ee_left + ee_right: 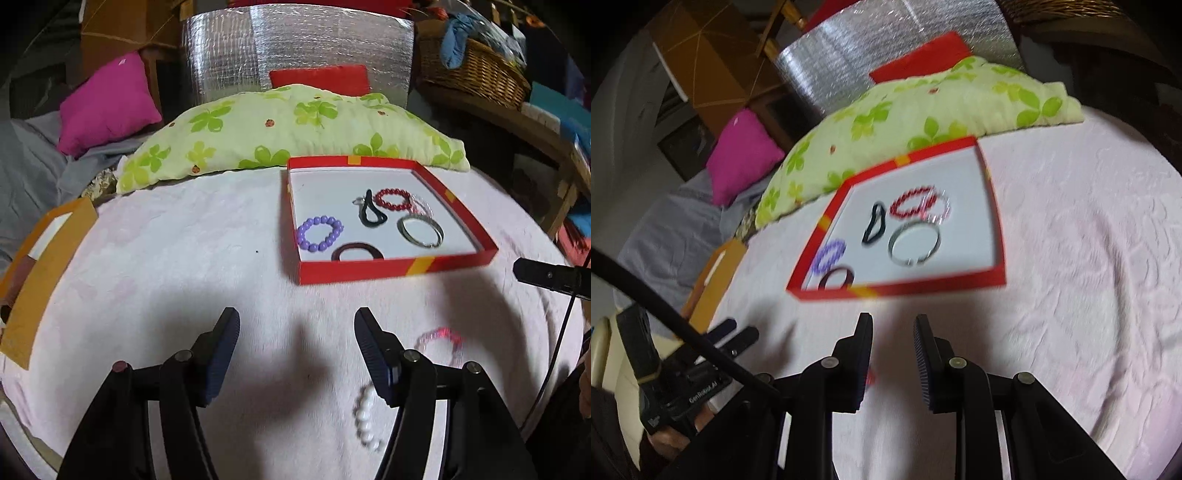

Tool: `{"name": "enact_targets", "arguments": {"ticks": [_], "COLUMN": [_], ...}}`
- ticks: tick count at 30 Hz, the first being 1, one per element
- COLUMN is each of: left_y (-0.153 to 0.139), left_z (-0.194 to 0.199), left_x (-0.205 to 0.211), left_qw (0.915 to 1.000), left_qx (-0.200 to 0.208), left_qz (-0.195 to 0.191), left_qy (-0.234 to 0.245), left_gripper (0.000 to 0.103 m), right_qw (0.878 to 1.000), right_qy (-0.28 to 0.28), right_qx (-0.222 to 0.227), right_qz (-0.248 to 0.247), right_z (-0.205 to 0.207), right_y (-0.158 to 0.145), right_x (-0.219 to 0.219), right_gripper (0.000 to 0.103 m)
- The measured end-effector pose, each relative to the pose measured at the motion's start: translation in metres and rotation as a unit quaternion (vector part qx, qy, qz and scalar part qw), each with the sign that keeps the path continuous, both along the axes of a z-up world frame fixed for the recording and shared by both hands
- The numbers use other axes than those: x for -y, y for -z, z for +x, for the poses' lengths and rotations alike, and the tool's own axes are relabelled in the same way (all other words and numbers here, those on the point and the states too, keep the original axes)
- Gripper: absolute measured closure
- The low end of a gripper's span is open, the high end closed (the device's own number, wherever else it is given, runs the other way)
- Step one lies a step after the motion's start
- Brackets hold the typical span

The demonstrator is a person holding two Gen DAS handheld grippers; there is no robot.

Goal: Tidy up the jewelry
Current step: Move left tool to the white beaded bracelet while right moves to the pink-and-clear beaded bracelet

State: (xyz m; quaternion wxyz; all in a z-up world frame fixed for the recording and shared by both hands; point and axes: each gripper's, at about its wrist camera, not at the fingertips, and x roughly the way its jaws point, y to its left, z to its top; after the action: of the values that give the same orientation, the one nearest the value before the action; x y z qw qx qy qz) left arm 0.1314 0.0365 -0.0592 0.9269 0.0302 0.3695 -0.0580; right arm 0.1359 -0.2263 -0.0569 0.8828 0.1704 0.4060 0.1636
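- Left gripper point(295, 354) low over pink cloth point(184, 258), fingers spread wide, nothing between them.
- Right gripper point(893, 354) also over the cloth, fingers parted by a narrower gap, nothing pinched; a bit of red showing just behind its left finger point(862, 365), too blurred to name.
- Red tray point(369, 269) on the cloth ahead of both grippers, against a green pillow point(258, 129).
- Inside the tray: purple bracelet point(320, 233), dark hair tie point(357, 253), black loop point(371, 214), red bracelet point(393, 199), clear bracelet point(421, 205) touching the red one, silver bangle point(421, 230).
- Outside the tray, on the cloth: white bracelet point(364, 417) partly hidden under the left gripper's right finger point(373, 354); pink bracelet point(441, 341) just beside that finger, blurred.
- Magenta cushion point(107, 103) behind left, wicker basket point(476, 70) behind right.
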Motion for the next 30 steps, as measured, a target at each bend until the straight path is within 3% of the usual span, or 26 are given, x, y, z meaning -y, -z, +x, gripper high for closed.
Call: {"name": "enact_targets", "arguments": {"ticks": [12, 30], "left_y": [0.005, 0.03], "left_z": [-0.01, -0.002], "left_x": [-0.001, 0.001], "left_qw": [0.9993, 0.9969], "left_qx": [0.002, -0.051], "left_qz": [0.037, 0.058], "left_qy": [0.008, 0.014], "left_gripper": [0.037, 0.036], "right_qw": [0.998, 0.996], "right_qy": [-0.048, -0.064], "right_qx": [-0.026, -0.042], "right_qz": [-0.035, -0.048], "right_z": [-0.004, -0.001], "right_y": [0.023, 0.035], "right_x": [-0.034, -0.045], "right_gripper": [0.078, 0.078]}}
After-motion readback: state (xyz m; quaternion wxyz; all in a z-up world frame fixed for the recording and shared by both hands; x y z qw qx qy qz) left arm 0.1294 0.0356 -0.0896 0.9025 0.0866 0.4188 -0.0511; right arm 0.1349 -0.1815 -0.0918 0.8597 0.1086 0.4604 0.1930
